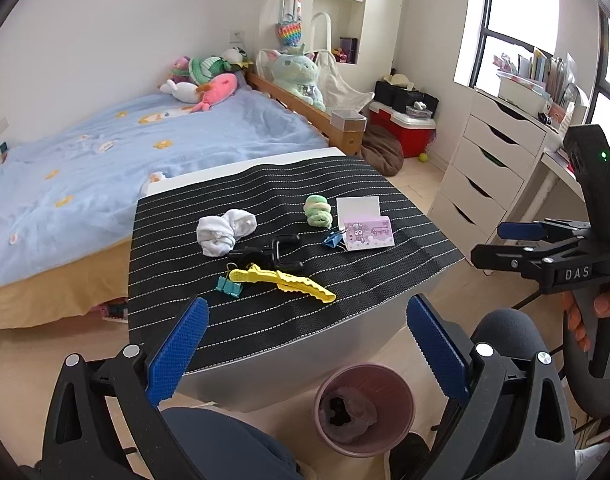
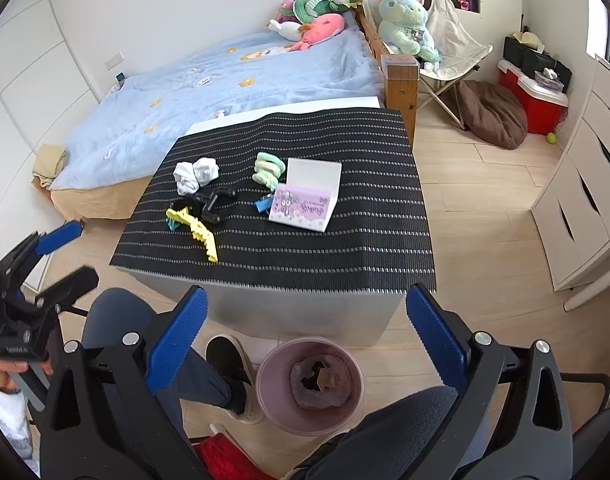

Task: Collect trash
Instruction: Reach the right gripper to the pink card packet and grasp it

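A crumpled white tissue (image 1: 224,231) (image 2: 195,174) lies on the black striped mat (image 1: 345,280) (image 2: 345,240) on a low white table. Near it lie a yellow hair clip (image 1: 283,282) (image 2: 195,229), a black clip (image 1: 273,254) (image 2: 215,202), teal (image 1: 229,286) and blue (image 1: 334,238) binder clips, a green scrunchie (image 1: 318,210) (image 2: 268,170) and a pink-and-white card box (image 1: 365,222) (image 2: 309,196). A pink bin (image 1: 364,408) (image 2: 310,385) with trash inside stands on the floor in front of the table. My left gripper (image 1: 305,344) and right gripper (image 2: 305,340) are open, empty, above the bin and short of the table.
A bed (image 1: 105,160) with plush toys lies behind the table. White drawers (image 1: 485,168) (image 2: 585,200) stand to the right. A brown cushion (image 2: 493,114), red cooler (image 2: 533,100) and folding chair (image 2: 453,52) are at the back. The person's legs (image 2: 165,344) are near the bin.
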Demonstrator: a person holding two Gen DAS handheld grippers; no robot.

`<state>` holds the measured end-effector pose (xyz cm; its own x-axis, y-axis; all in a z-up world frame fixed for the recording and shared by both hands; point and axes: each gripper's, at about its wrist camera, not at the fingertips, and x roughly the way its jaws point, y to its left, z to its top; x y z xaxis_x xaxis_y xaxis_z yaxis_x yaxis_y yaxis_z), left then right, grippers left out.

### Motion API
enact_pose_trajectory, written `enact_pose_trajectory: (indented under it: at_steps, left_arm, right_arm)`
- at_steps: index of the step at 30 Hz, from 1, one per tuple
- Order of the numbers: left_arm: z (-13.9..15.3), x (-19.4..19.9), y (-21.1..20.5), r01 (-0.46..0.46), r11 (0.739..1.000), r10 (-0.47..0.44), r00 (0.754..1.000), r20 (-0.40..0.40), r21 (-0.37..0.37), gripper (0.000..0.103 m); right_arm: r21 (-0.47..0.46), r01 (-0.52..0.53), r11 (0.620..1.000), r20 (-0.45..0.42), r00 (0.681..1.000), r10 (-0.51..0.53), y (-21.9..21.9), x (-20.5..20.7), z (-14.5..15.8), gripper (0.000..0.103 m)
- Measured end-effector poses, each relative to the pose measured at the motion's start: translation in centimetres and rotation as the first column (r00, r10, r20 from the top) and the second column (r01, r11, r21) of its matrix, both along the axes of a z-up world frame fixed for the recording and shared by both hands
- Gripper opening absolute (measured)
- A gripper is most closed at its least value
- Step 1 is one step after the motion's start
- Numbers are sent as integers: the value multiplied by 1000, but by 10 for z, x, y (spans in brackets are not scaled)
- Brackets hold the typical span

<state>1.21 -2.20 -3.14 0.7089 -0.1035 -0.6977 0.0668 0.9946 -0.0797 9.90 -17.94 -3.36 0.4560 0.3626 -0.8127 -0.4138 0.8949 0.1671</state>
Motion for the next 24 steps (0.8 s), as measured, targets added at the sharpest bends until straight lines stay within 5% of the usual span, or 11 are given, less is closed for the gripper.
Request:
enact_pose_trajectory:
  at_steps: [24]
  left_arm:
    - [-4, -6, 32, -88, 996, 88, 996, -8, -7, 95]
  right_arm:
    - [-75, 88, 993, -150, 984, -98, 62, 124, -49, 98]
